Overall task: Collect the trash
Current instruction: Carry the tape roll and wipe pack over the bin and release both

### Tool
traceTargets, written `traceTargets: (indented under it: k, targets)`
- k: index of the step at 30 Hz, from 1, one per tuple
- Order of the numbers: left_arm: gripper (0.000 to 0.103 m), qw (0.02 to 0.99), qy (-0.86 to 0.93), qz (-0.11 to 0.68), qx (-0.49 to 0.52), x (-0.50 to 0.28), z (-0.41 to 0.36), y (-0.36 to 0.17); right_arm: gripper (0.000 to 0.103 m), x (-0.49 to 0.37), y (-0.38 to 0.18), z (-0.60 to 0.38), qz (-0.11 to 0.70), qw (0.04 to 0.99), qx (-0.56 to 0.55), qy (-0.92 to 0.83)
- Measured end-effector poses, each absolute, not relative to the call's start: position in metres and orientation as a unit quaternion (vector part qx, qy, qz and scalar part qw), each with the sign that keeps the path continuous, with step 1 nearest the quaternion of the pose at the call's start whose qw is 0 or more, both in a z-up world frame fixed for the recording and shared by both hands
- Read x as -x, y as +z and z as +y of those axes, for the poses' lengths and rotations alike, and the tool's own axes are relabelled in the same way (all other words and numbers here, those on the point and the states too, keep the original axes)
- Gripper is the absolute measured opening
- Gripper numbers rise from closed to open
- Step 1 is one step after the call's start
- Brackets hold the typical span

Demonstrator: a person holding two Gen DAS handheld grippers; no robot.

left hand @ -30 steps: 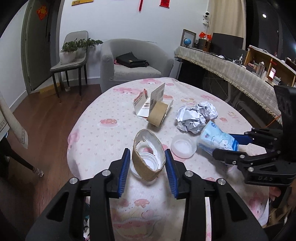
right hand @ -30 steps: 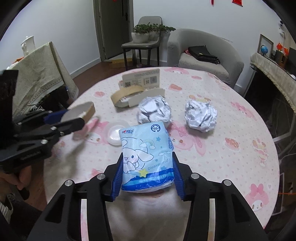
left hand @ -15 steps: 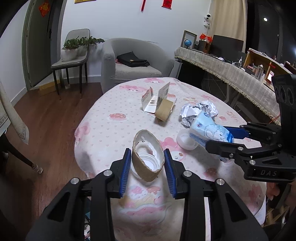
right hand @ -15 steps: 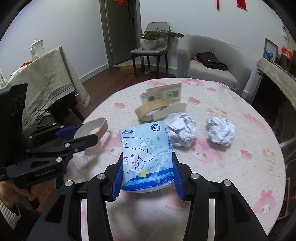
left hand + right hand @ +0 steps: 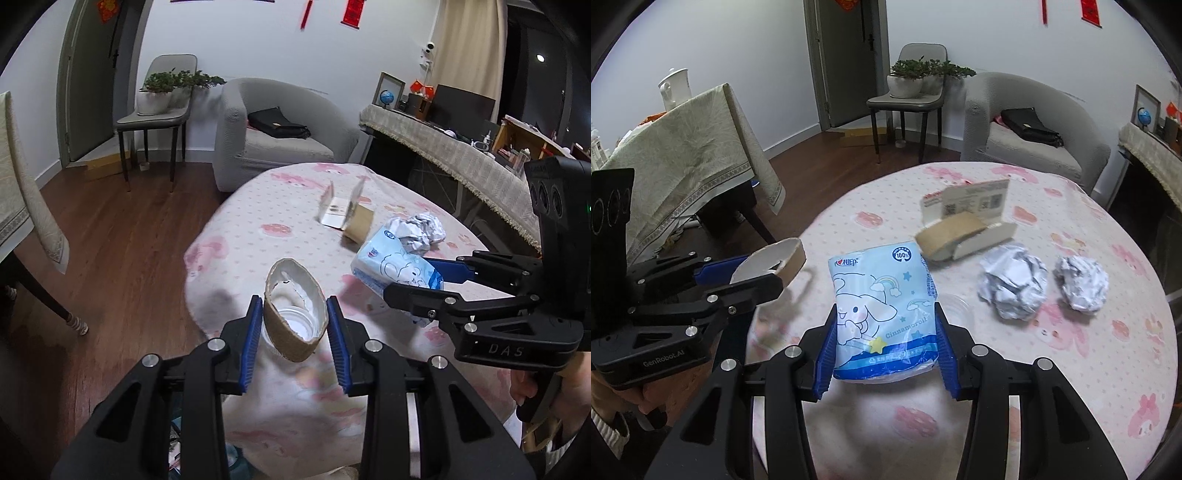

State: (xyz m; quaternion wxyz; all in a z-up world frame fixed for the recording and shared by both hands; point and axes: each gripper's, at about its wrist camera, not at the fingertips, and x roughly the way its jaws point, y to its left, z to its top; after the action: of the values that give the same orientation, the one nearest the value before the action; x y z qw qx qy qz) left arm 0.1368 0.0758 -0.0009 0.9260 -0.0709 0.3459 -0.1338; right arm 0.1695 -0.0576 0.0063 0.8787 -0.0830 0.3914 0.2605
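Note:
My left gripper (image 5: 295,325) is shut on a squashed brown cardboard tape ring (image 5: 295,321), held above the near edge of the round table (image 5: 258,229). It also shows in the right wrist view (image 5: 768,264). My right gripper (image 5: 884,343) is shut on a light blue tissue pack (image 5: 882,310) with a cartoon print, also seen in the left wrist view (image 5: 395,267). Two crumpled foil-paper balls (image 5: 1012,280) (image 5: 1080,282), a second tape ring (image 5: 951,232) and a clear plastic lid (image 5: 955,304) lie on the table.
A white card stand (image 5: 975,199) stands behind the tape ring. A grey armchair (image 5: 280,144) with a black bag and a chair with potted plants (image 5: 162,96) stand beyond the table. A cloth-draped table (image 5: 683,155) is at left; wooden floor lies below.
Both grippers have pulled back and up from the table with their loads. The table's objects now look farther away and the view has swung toward the table's left edge.

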Motion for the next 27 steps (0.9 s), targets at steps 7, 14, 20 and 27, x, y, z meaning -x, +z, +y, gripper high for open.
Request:
traceTargets:
  k: [7, 14, 20, 27]
  targets:
    - [0.037, 0.928, -0.112, 0.349, 0.07, -0.123, 0.106, 0.0, 0.047, -0.165, 0.01, -0.032, 0.387, 0.874, 0.08, 0.281]
    - [0.037, 0.925, -0.09, 0.363, 0.069, -0.106, 0.135, -0.014, 0.047, -0.16, 0.016, 0.0, 0.384, 0.863, 0.064, 0.322]
    - [0.038, 0.917, -0.06, 0.388, 0.065, -0.094, 0.163, -0.037, 0.047, -0.153, 0.016, 0.035, 0.384, 0.853, 0.074, 0.345]
    - [0.038, 0.906, -0.033, 0.416, 0.071, -0.084, 0.197, -0.059, 0.047, -0.148, 0.009, 0.07, 0.391, 0.841, 0.086, 0.363]
